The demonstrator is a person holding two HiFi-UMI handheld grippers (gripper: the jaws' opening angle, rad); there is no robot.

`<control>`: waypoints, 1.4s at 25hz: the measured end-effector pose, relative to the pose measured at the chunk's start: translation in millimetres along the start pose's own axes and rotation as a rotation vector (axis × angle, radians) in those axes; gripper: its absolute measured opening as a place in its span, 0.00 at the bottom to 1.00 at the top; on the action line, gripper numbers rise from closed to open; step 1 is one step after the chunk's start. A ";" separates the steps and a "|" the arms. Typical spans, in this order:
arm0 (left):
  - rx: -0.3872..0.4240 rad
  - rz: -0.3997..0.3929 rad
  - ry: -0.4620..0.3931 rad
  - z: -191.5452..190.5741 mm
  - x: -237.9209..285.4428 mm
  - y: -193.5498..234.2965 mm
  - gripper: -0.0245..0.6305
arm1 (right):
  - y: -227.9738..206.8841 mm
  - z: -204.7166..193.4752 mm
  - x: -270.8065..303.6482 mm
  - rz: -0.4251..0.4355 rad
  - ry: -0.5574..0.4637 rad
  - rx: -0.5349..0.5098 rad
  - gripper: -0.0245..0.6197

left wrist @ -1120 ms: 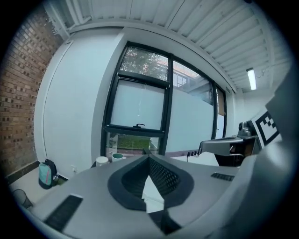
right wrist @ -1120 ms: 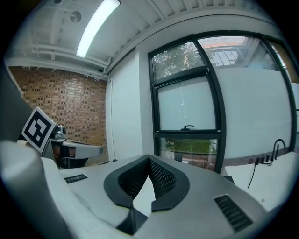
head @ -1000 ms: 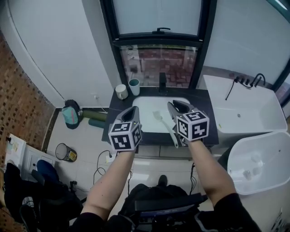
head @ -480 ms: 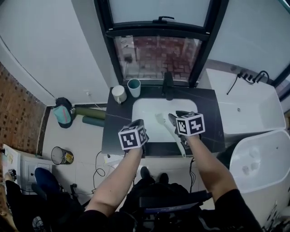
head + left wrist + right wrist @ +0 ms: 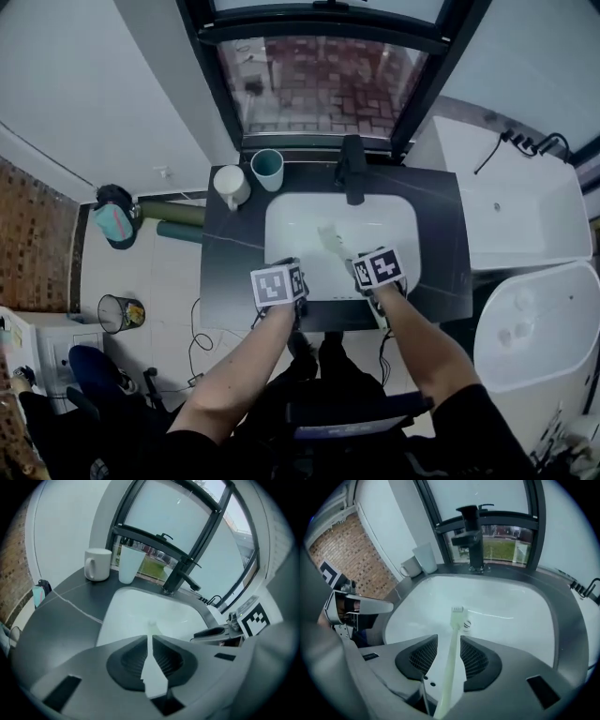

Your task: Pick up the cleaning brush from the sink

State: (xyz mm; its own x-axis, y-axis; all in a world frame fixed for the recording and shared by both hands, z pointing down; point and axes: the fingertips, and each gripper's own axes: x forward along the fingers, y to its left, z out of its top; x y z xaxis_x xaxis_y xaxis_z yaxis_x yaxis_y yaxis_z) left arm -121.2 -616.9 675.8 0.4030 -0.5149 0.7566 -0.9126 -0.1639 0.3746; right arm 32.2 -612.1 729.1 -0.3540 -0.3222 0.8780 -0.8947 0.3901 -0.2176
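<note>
Right gripper view: the right hand-held gripper [image 5: 449, 639] is spread around the brush [image 5: 457, 616] handle, not pinching. The brush rests in the sink [image 5: 511, 606], head toward 12 o'clock. The left hand-held gripper [image 5: 150, 638] is pressed together, empty. Grasp and lift remain.

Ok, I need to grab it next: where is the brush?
In the right gripper view the brush lies in the sink, head toward the tap, its handle passing between the right tool's open jaws.
</note>
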 end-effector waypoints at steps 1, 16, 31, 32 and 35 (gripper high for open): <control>-0.013 -0.004 0.017 -2.1 11.0 -2.2 0.09 | -4.7 -4.2 9.6 0.007 0.029 -0.005 0.27; 0.060 0.032 0.151 -13.3 86.8 -9.8 0.09 | -32.3 -32.9 90.9 0.063 0.328 -0.035 0.13; 0.185 -0.003 -0.044 6.5 3.6 -19.5 0.09 | 6.2 -10.8 20.3 -0.047 0.127 -0.018 0.06; 0.187 -0.012 -0.057 4.7 -5.0 -23.6 0.09 | 12.8 -14.4 10.9 -0.043 0.121 -0.010 0.06; 0.216 -0.025 -0.095 -4.9 -29.4 -37.2 0.09 | 39.1 -26.9 -18.2 -0.003 0.092 0.001 0.06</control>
State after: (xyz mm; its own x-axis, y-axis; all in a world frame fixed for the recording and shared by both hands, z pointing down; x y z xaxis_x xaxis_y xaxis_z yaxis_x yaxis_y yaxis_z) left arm -98.8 -591.5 642.2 0.4267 -0.5838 0.6907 -0.9001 -0.3489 0.2611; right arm 11.0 -567.8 716.1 -0.3250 -0.2432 0.9139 -0.8959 0.3888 -0.2152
